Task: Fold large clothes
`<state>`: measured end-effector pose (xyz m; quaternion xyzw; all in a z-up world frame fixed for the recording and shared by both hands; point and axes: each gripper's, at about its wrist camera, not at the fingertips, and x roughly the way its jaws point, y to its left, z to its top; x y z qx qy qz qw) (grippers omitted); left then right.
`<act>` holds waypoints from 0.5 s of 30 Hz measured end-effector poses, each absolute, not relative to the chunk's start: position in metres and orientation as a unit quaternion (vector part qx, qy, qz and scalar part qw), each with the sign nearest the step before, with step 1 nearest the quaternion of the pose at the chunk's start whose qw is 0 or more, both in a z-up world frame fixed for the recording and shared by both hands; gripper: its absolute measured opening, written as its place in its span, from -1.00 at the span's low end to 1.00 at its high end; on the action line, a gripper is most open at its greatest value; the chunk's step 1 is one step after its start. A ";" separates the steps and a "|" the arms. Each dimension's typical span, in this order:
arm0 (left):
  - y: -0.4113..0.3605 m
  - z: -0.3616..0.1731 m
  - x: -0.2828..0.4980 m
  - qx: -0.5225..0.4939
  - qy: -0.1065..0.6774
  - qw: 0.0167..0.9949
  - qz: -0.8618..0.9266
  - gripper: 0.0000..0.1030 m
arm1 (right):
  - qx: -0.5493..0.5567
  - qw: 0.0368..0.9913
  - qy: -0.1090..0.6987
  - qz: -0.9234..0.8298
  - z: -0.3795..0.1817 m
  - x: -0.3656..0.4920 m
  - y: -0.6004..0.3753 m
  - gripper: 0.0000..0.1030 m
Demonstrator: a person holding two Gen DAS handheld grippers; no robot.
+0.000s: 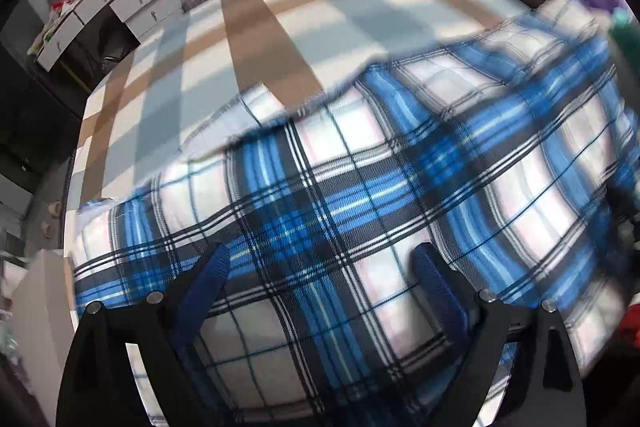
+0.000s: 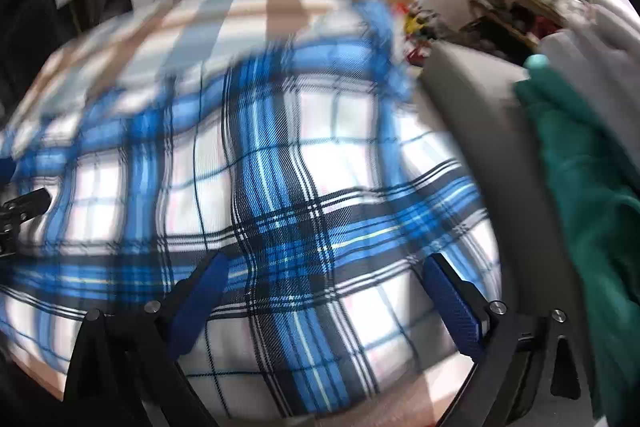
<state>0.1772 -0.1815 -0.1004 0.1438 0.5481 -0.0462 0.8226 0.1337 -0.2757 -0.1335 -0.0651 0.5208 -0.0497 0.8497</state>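
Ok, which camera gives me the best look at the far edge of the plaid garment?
The left wrist view: the plaid garment's far edge runs fairly sharp across the checked bedcover. The right wrist view shows that edge too, but smeared by motion blur and partly cut off.

Grey chair point(image 2: 472, 131) crowds the plaid cloth's point(image 2: 280, 167) right edge

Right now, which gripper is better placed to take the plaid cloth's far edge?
Probably left. The far edge runs just ahead of the open left gripper. In the right wrist view the right gripper is open too, but that edge is blurred.
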 end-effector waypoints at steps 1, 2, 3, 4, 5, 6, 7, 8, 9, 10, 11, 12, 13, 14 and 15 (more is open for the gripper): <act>-0.179 -0.100 0.179 0.139 0.556 0.818 -0.047 0.83 | -0.077 0.856 0.508 -0.061 -0.126 0.132 -0.274 0.86; -0.176 -0.098 0.180 0.129 0.559 0.818 -0.049 0.82 | -0.074 0.862 0.497 -0.059 -0.119 0.129 -0.273 0.81; -0.173 -0.098 0.180 0.120 0.559 0.819 -0.050 0.82 | -0.050 0.875 0.480 -0.040 -0.106 0.127 -0.275 0.81; -0.171 -0.099 0.179 0.118 0.558 0.820 -0.050 0.82 | -0.024 0.888 0.459 -0.021 -0.093 0.127 -0.278 0.82; -0.169 -0.099 0.176 0.122 0.556 0.820 -0.054 0.82 | -0.011 0.895 0.446 -0.008 -0.084 0.131 -0.280 0.84; -0.169 -0.099 0.175 0.124 0.554 0.822 -0.056 0.83 | -0.011 0.895 0.446 0.000 -0.077 0.142 -0.279 0.84; -0.170 -0.099 0.173 0.123 0.552 0.823 -0.056 0.83 | -0.012 0.891 0.454 0.004 -0.075 0.154 -0.278 0.84; -0.169 -0.099 0.172 0.121 0.551 0.824 -0.054 0.82 | -0.013 0.882 0.471 0.014 -0.077 0.172 -0.276 0.82; -0.172 -0.103 0.177 0.121 0.550 0.824 -0.054 0.83 | -0.018 0.874 0.485 0.018 -0.081 0.186 -0.274 0.79; -0.173 -0.103 0.176 0.125 0.549 0.825 -0.055 0.83 | -0.031 0.866 0.499 0.010 -0.087 0.201 -0.272 0.65; -0.174 -0.102 0.175 0.126 0.549 0.825 -0.057 0.83 | -0.047 0.852 0.521 0.002 -0.098 0.216 -0.271 0.55; -0.174 -0.101 0.173 0.124 0.549 0.825 -0.058 0.83 | -0.056 0.827 0.559 0.009 -0.117 0.229 -0.269 0.56; -0.173 -0.102 0.173 0.120 0.549 0.825 -0.057 0.83 | -0.044 0.793 0.607 0.027 -0.139 0.235 -0.269 0.56; -0.173 -0.102 0.175 0.122 0.550 0.824 -0.055 0.83 | -0.008 0.801 0.598 0.040 -0.142 0.235 -0.277 0.67; -0.174 -0.101 0.174 0.123 0.547 0.827 -0.053 0.83 | 0.004 0.792 0.609 0.040 -0.146 0.238 -0.284 0.77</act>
